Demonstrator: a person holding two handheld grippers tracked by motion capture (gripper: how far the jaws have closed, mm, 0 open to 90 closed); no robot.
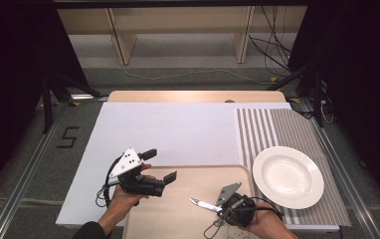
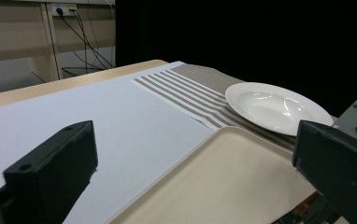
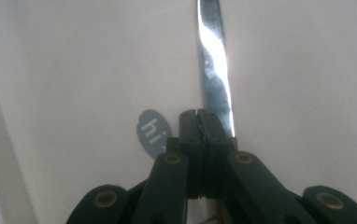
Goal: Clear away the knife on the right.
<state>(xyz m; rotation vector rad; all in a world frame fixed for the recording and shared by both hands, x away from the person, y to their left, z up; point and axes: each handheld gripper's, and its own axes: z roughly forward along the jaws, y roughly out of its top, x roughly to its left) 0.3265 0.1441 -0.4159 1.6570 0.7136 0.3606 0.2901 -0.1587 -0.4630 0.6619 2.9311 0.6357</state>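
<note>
Right gripper (image 1: 217, 204) sits over the near part of the beige tray (image 1: 178, 219), jaws pressed together on a metal knife (image 1: 201, 203). Blade sticks out to the left over the tray surface, tip roughly mid-tray. In the right gripper view the blade (image 3: 214, 65) runs straight up from the clamped jaws, and a small grey "hi" sticker (image 3: 152, 130) shows on the tray just left of them.

Left gripper (image 1: 159, 167) is at the tray's far-left corner, jaws spread wide with nothing between them. Left hand (image 1: 123, 199) wraps its body; grey three-cornered plate (image 1: 128, 162) on top. In the left gripper view its jaws frame the tray edge and the white sheet (image 2: 97, 112).

White plate (image 1: 287, 177) is right of the tray, resting on the striped placemat (image 1: 272, 129), just beside the tray's right edge. Plate is bare. The space between knife and plate holds just the tray rim. The grippers are apart, with open tray surface between them.
</note>
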